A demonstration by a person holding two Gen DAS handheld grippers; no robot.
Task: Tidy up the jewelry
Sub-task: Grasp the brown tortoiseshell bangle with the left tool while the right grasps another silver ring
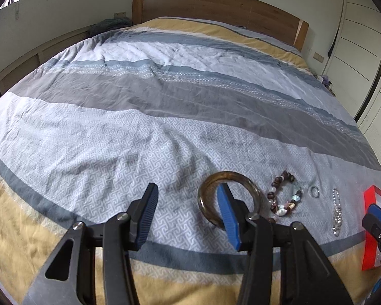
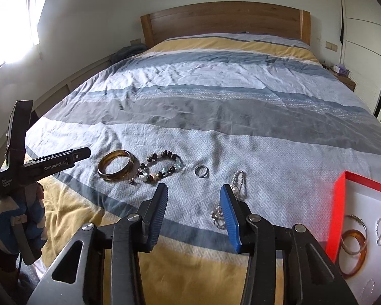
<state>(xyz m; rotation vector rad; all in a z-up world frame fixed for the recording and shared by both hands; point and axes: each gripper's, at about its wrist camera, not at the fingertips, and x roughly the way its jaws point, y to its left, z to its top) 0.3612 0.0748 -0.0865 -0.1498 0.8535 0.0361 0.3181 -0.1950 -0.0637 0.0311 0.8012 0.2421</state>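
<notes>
On the striped bedspread lie a brown bangle [image 1: 210,185] [image 2: 115,165], a beaded bracelet [image 1: 284,194] [image 2: 162,166], a small silver ring [image 1: 314,191] [image 2: 202,171] and a silver chain [image 1: 336,211] [image 2: 237,185]. A red box [image 1: 373,226] [image 2: 339,208] with a white inside holds an amber bangle [image 2: 353,251], a hoop and small silver pieces. My left gripper [image 1: 188,198] is open and empty, its right finger in front of the bangle. My right gripper [image 2: 194,198] is open and empty, just short of the chain.
The bed has a wooden headboard [image 2: 223,23] at the far end. White wardrobe doors [image 1: 363,48] stand on the right. The left gripper's body and the gloved hand [image 2: 17,211] show at the left of the right wrist view.
</notes>
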